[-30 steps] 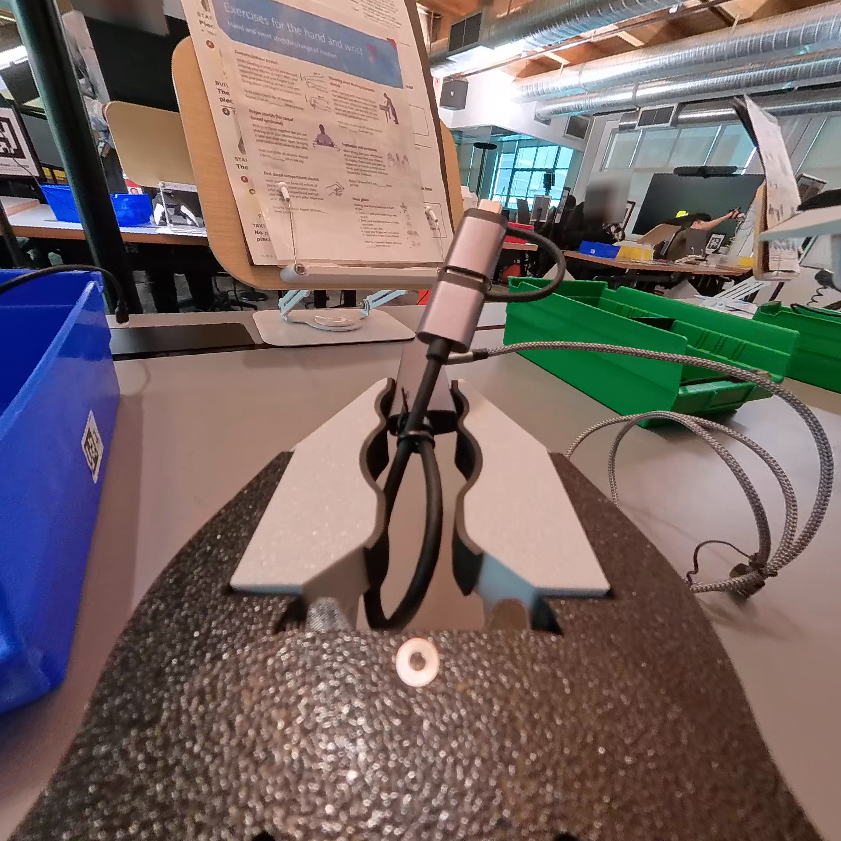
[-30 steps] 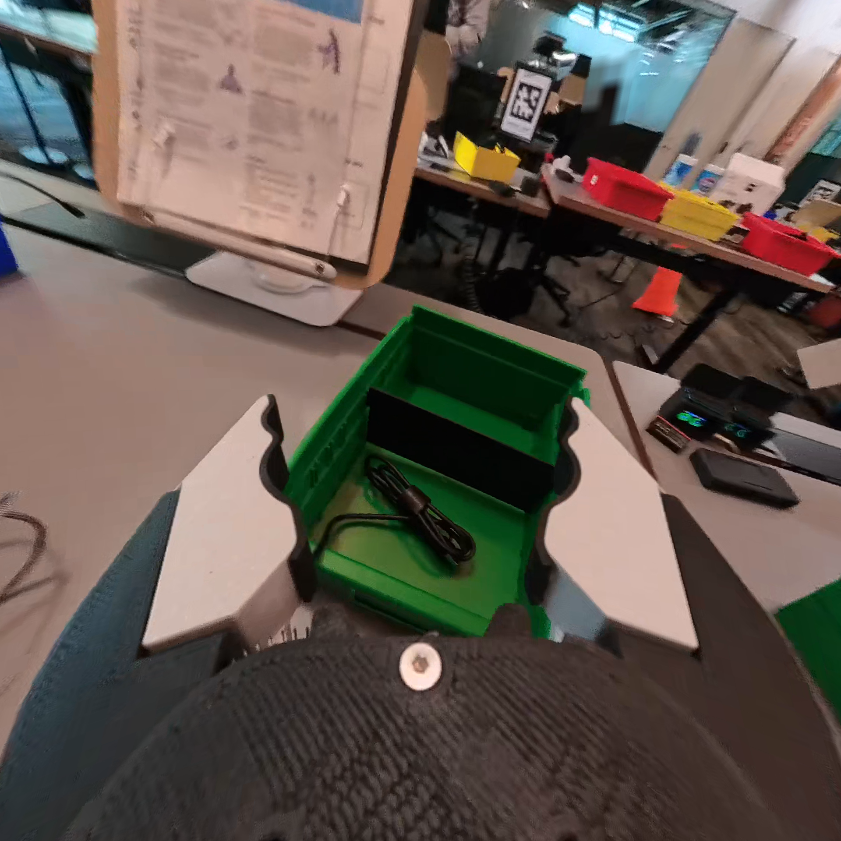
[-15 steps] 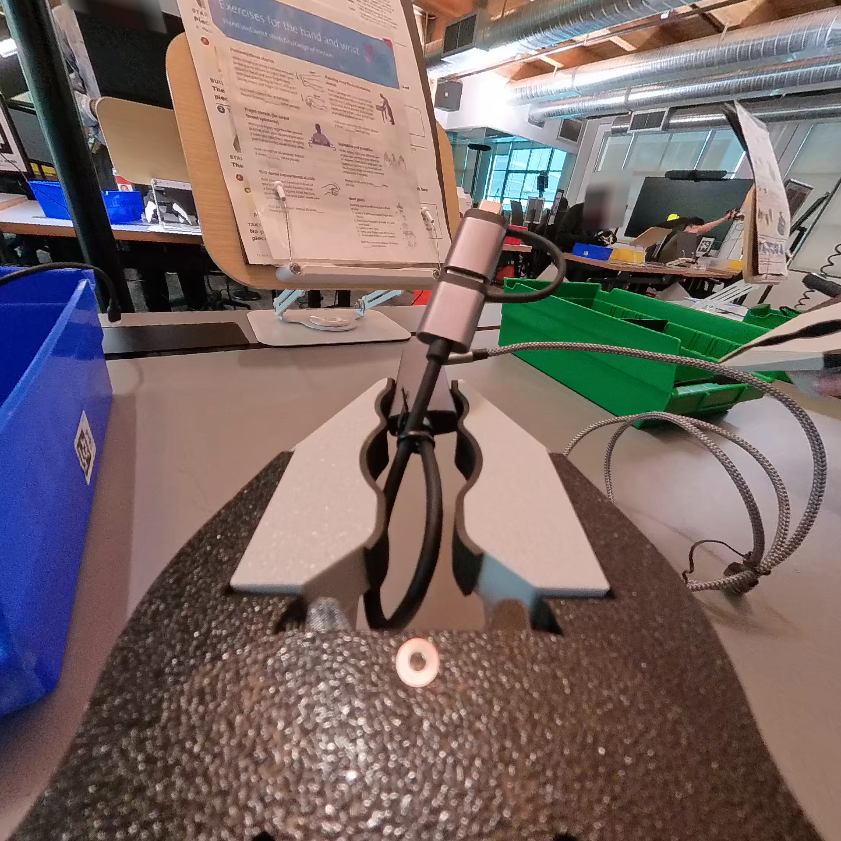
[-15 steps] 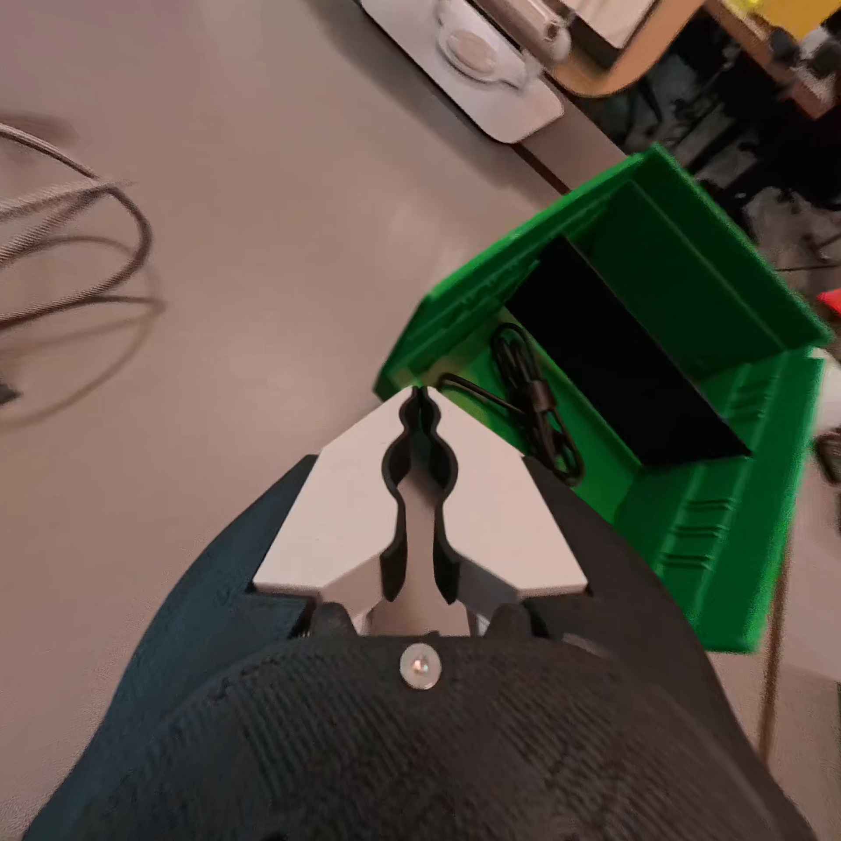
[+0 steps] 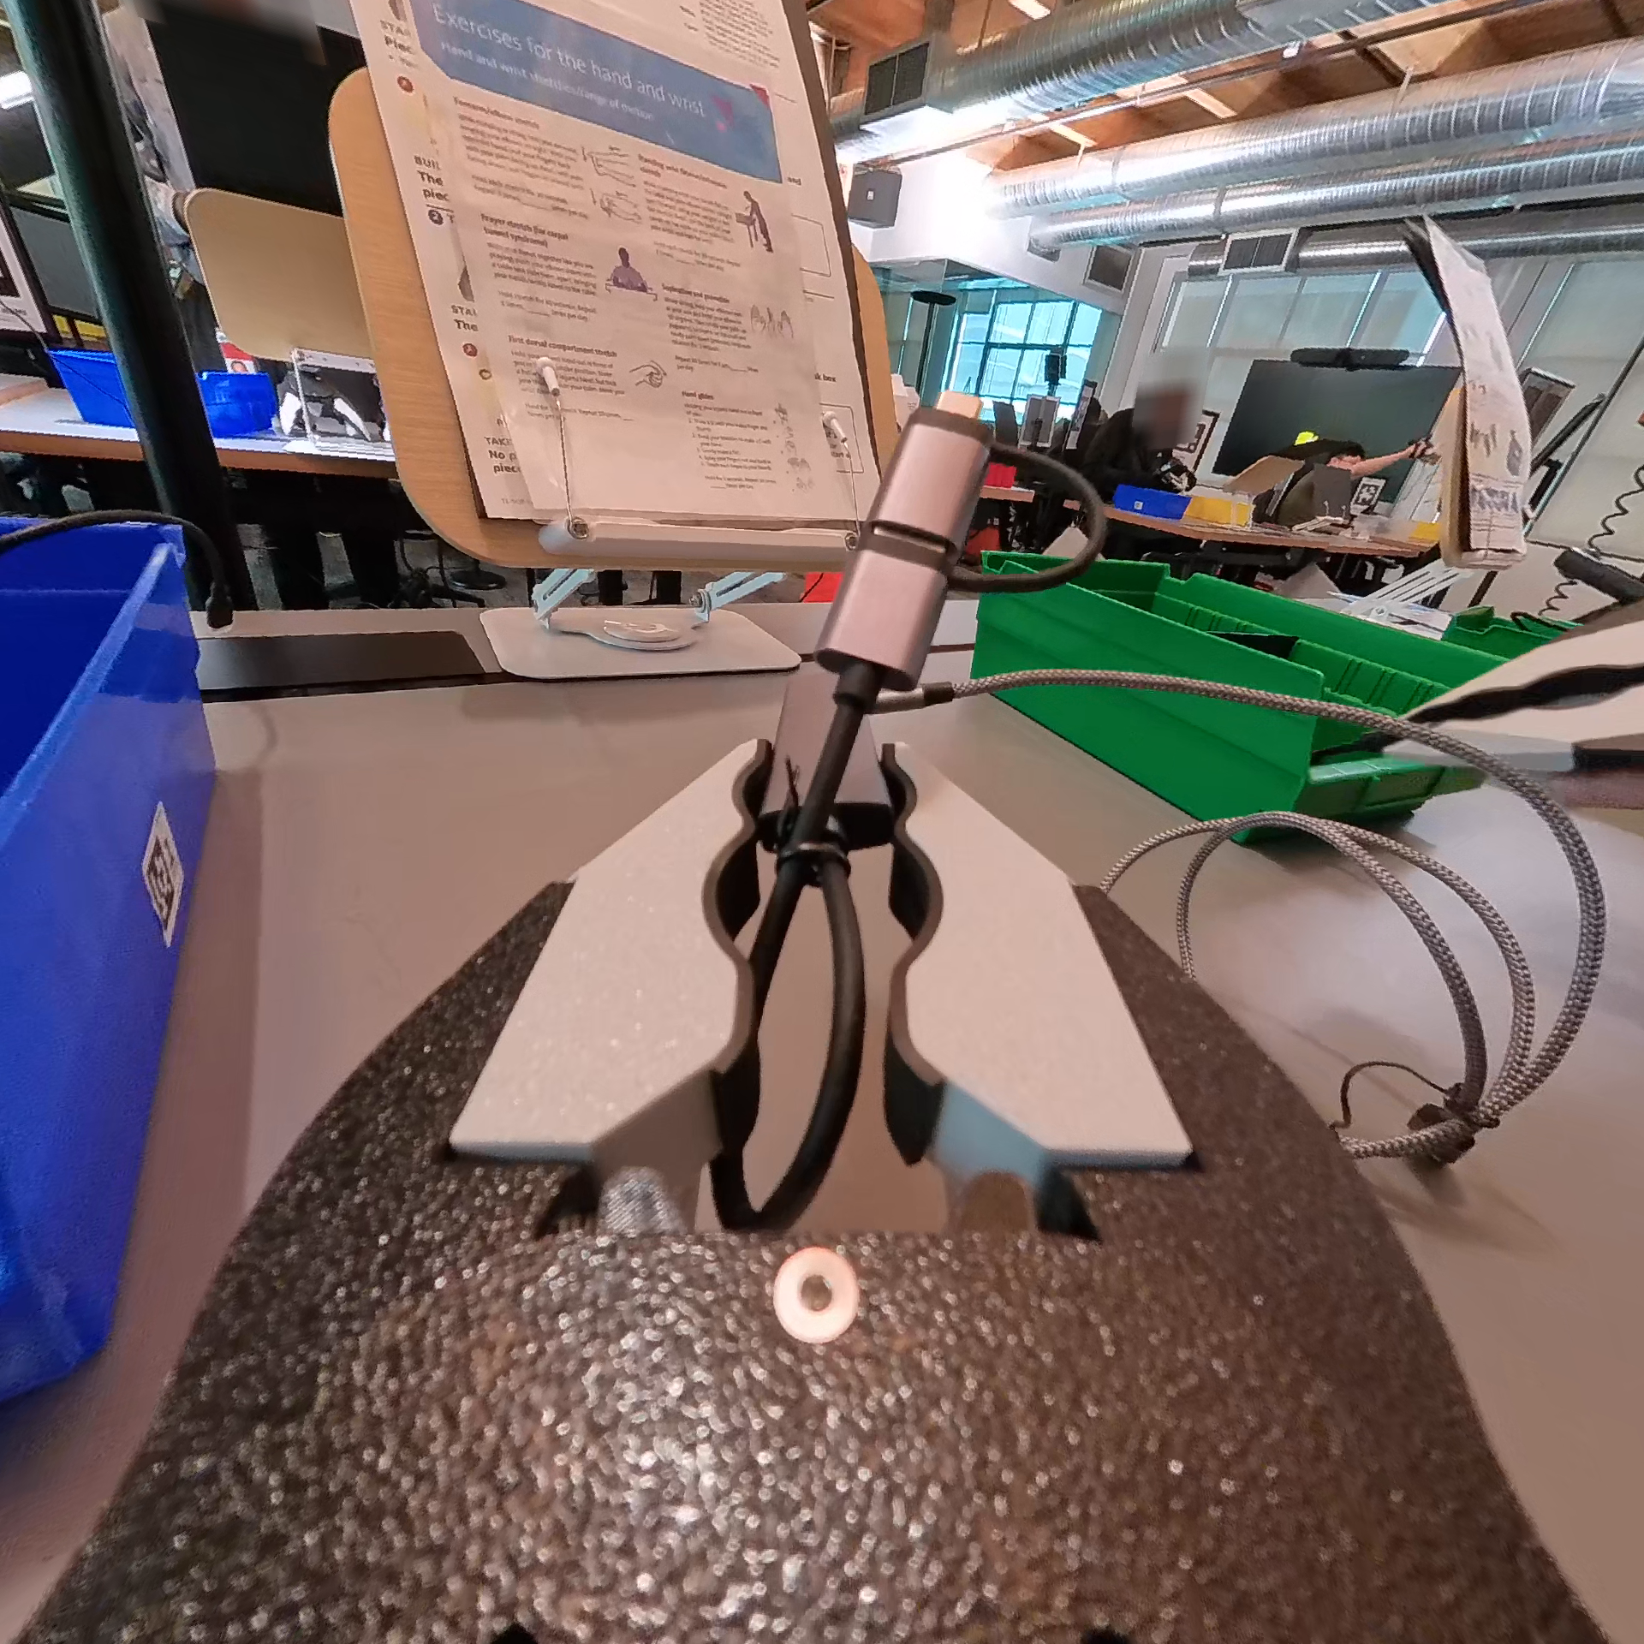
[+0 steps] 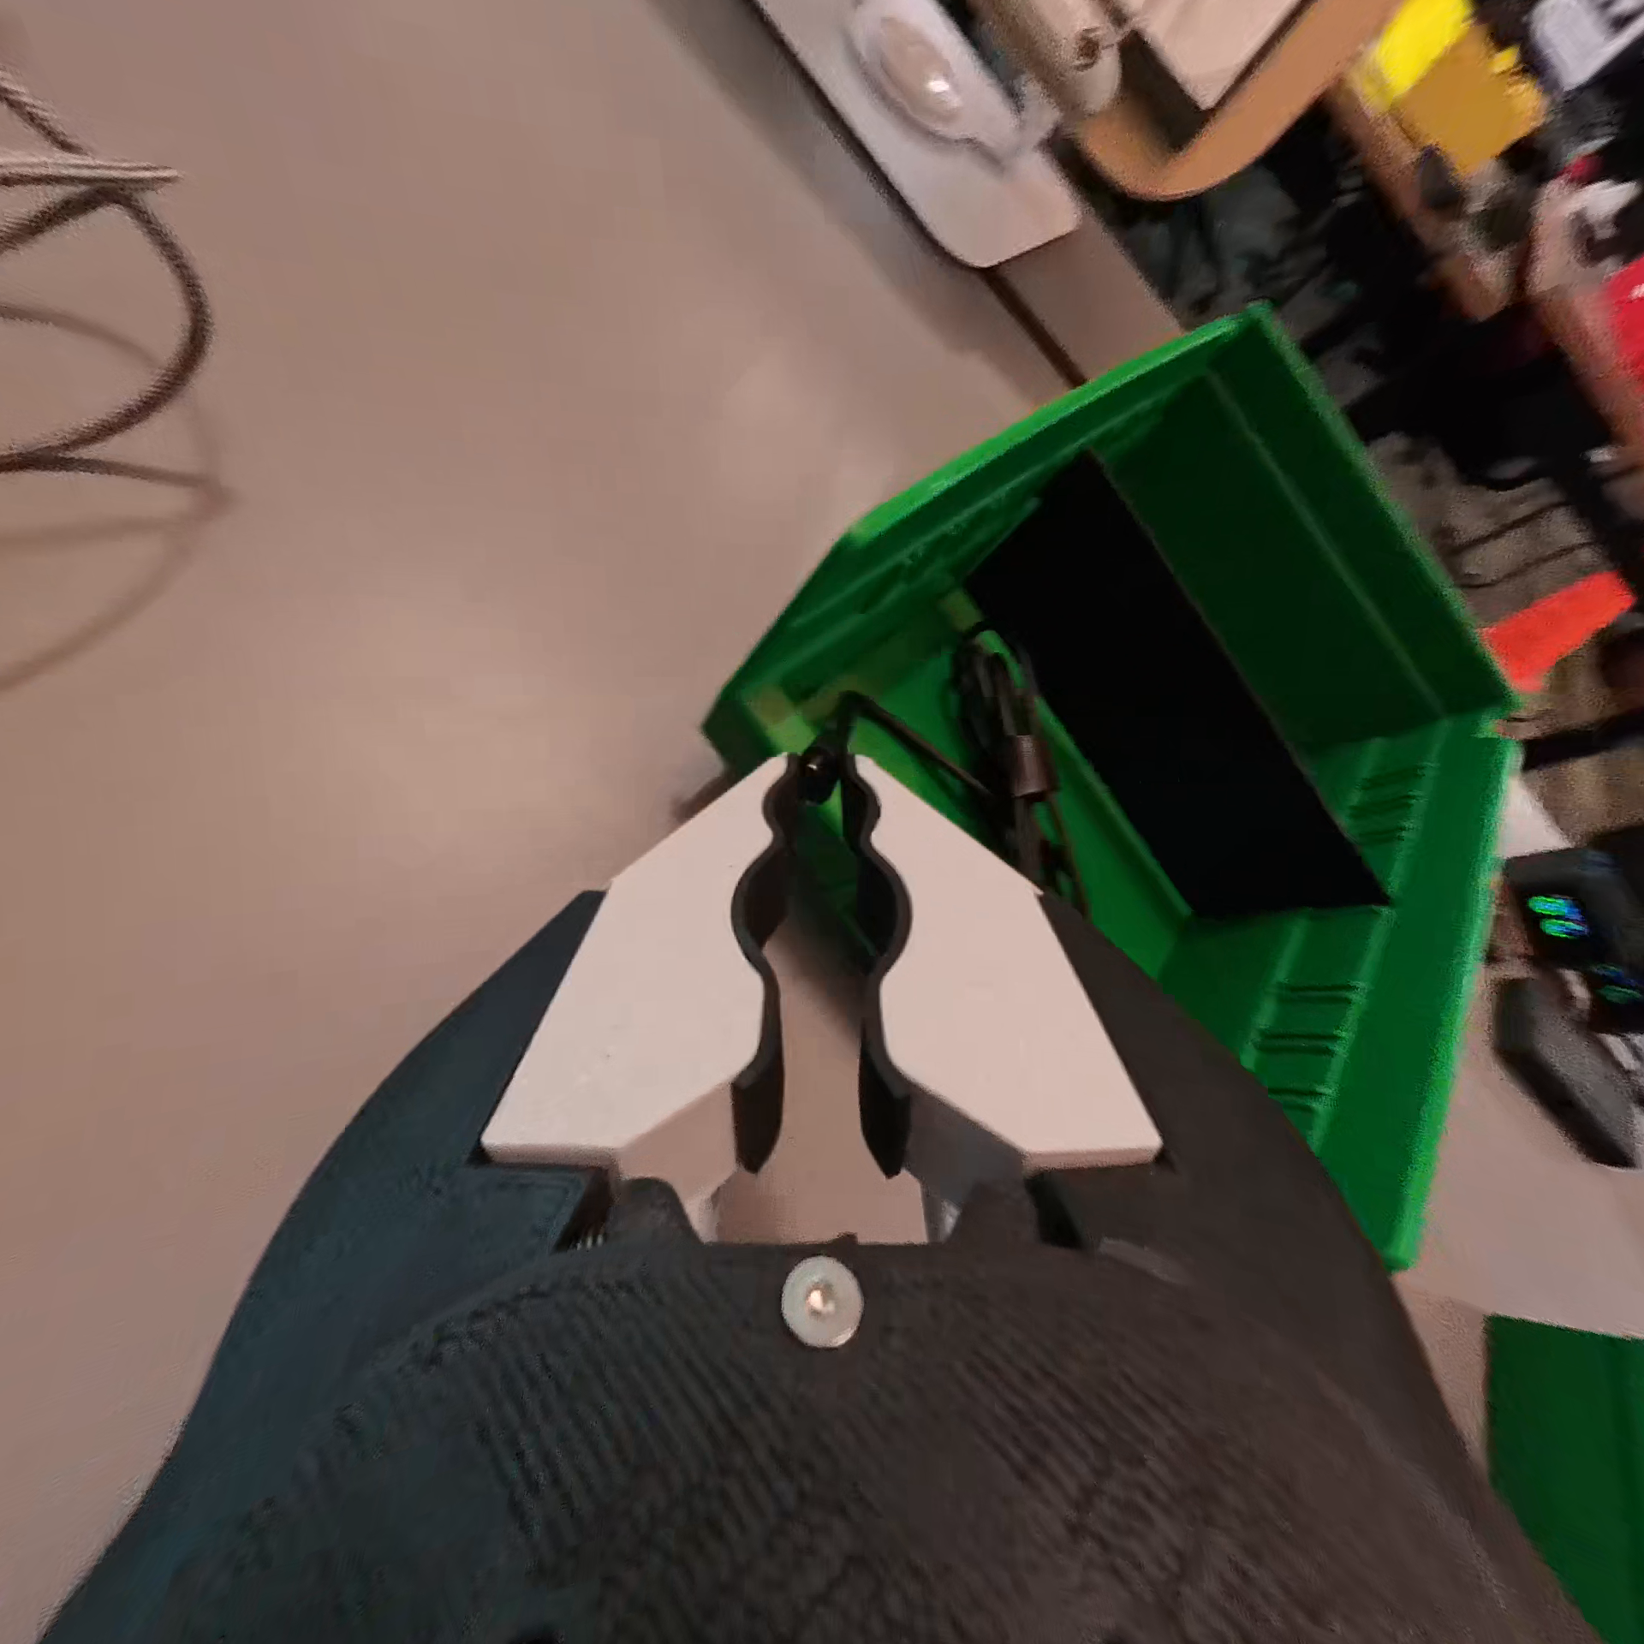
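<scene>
The left gripper is clenched on a grey metal USB adapter, which stands tilted toward one o'clock above the fingertips; a thin black tether loops down between the jaws. A braided grey cable leaves the adapter's lower end toward three o'clock and coils on the grey table. A blue bin stands at nine o'clock, a document stand with a printed sheet at twelve, and green bins at two. In the right wrist view, the right gripper has its fingertips nearly together on the end of a black cable, at the near corner of a green bin with a black divider. The coiled bundle lies in the near compartment at one o'clock. Motion blur leaves the grip itself unclear.
</scene>
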A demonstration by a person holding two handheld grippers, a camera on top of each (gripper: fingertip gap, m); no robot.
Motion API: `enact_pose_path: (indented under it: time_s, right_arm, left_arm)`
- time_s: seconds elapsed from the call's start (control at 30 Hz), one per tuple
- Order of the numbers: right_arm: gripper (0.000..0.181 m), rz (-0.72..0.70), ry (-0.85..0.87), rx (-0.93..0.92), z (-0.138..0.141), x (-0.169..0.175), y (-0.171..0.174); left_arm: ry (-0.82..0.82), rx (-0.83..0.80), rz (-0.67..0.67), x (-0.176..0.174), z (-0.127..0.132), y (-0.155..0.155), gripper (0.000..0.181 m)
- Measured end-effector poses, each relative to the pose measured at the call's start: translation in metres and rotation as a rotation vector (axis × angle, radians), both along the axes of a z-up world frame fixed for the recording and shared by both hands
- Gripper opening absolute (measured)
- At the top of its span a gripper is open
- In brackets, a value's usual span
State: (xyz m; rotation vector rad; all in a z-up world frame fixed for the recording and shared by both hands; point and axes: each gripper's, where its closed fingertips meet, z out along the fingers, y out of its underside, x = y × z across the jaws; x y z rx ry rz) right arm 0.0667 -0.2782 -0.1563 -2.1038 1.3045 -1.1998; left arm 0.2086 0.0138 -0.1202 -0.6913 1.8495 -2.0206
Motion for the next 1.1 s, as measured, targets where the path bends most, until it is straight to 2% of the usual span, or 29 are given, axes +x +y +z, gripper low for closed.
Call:
enact_pose_path:
  time_s: [0.07, 0.17, 0.27, 0.37, 0.43, 0.47, 0.53, 0.57, 0.63, 0.7, 0.73, 0.83, 0.9, 0.97, 1.03, 1.1]
  right_arm:
    - [0.006, -0.074, -0.061, -0.067, 0.016, 0.002, -0.022]
    - [0.006, -0.302, -0.118, -0.197, 0.043, -0.006, -0.092]
    - [0.009, -0.435, -0.005, -0.104, 0.026, -0.016, -0.143]
    - [0.009, -0.471, 0.154, -0.053, -0.005, -0.026, -0.167]
    - [0.009, -0.518, 0.110, -0.158, 0.009, -0.026, -0.188]
    - [0.009, -0.482, 0.111, -0.149, 0.011, -0.021, -0.185]
    - [0.009, -0.304, 0.244, -0.007, -0.012, -0.012, -0.149]
    - [0.013, -0.316, 0.351, 0.025, -0.025, -0.019, -0.143]
    - [0.031, -0.371, 0.392, -0.079, -0.028, -0.021, -0.153]
    - [0.032, -0.292, 0.390, -0.073, -0.031, -0.017, -0.135]
    - [0.039, -0.282, 0.364, -0.068, -0.028, -0.014, -0.130]
    - [0.078, -0.294, 0.309, -0.027, -0.007, -0.018, -0.117]
    - [0.115, -0.252, 0.307, 0.032, 0.006, -0.027, -0.099]
    - [0.122, -0.242, 0.261, 0.050, 0.025, -0.033, -0.094]
    - [0.128, -0.287, 0.142, 0.059, 0.052, -0.033, -0.100]
    - [0.126, -0.249, 0.016, 0.173, 0.074, -0.022, -0.080]
  left_arm:
    - [0.003, -0.003, 0.001, 0.000, 0.000, 0.001, 0.022]
    - [0.003, -0.003, 0.000, 0.000, 0.000, 0.001, 0.022]
    - [0.002, 0.000, -0.001, 0.000, 0.000, 0.000, 0.022]
    - [0.009, -0.006, -0.001, 0.001, 0.000, 0.001, 0.022]
    - [0.012, -0.010, -0.001, 0.002, 0.000, 0.001, 0.022]
    - [0.013, -0.009, -0.002, 0.002, 0.000, 0.001, 0.022]
    - [0.009, -0.003, -0.003, 0.001, 0.000, 0.000, 0.022]
    - [0.006, -0.001, -0.003, 0.001, 0.000, 0.000, 0.022]
    - [0.004, 0.002, -0.003, 0.001, 0.000, 0.000, 0.022]
    - [0.005, -0.002, -0.003, 0.001, 0.000, 0.000, 0.022]
    - [0.006, -0.004, -0.005, 0.001, 0.000, 0.000, 0.022]
    - [0.004, -0.005, -0.007, 0.000, 0.000, 0.000, 0.022]
    - [0.004, -0.003, -0.011, 0.000, 0.000, 0.000, 0.022]
    - [0.004, 0.001, -0.014, -0.001, -0.001, -0.001, 0.022]
    - [-0.001, 0.008, -0.018, -0.002, -0.001, -0.002, 0.022]
    - [-0.006, 0.015, -0.020, -0.002, -0.001, -0.003, 0.022]
